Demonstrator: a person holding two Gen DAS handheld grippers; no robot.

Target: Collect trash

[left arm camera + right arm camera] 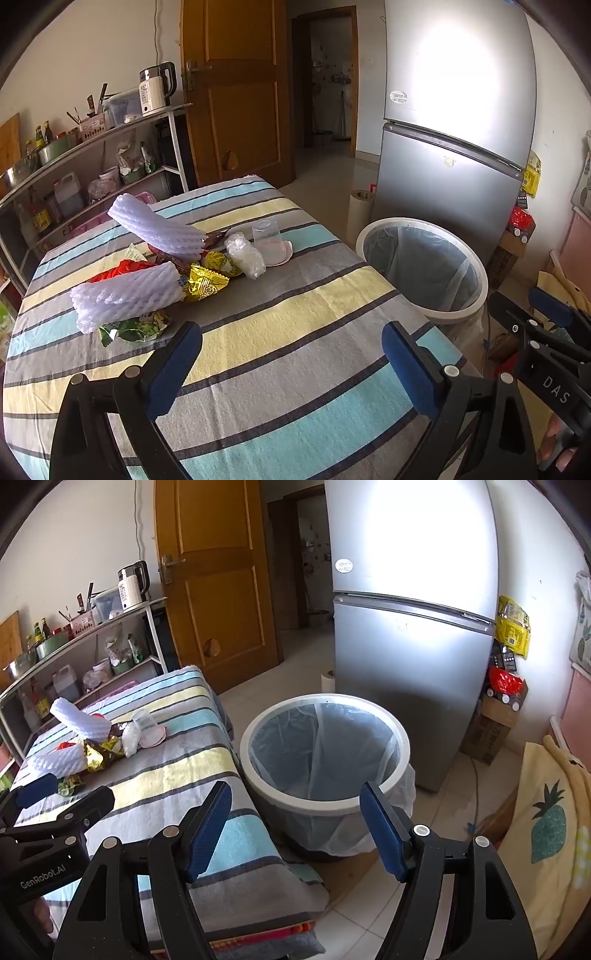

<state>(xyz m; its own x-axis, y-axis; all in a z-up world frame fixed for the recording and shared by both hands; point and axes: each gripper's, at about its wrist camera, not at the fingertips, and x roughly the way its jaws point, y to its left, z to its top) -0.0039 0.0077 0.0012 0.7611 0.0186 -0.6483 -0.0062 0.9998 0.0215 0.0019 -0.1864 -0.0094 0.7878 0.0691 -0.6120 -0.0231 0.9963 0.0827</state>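
The left gripper hovers above the striped surface, jaws wide apart and empty. The right gripper, equally spread and empty, faces the lined bin. The trash pile lies mid-surface, beyond the left gripper.

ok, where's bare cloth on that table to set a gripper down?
Bare: the near striped cloth between the left gripper and the green wrapper, and the strip between the gold wrapper and the bin. Crowded: far left, foam sleeves, wrappers, clear cup.
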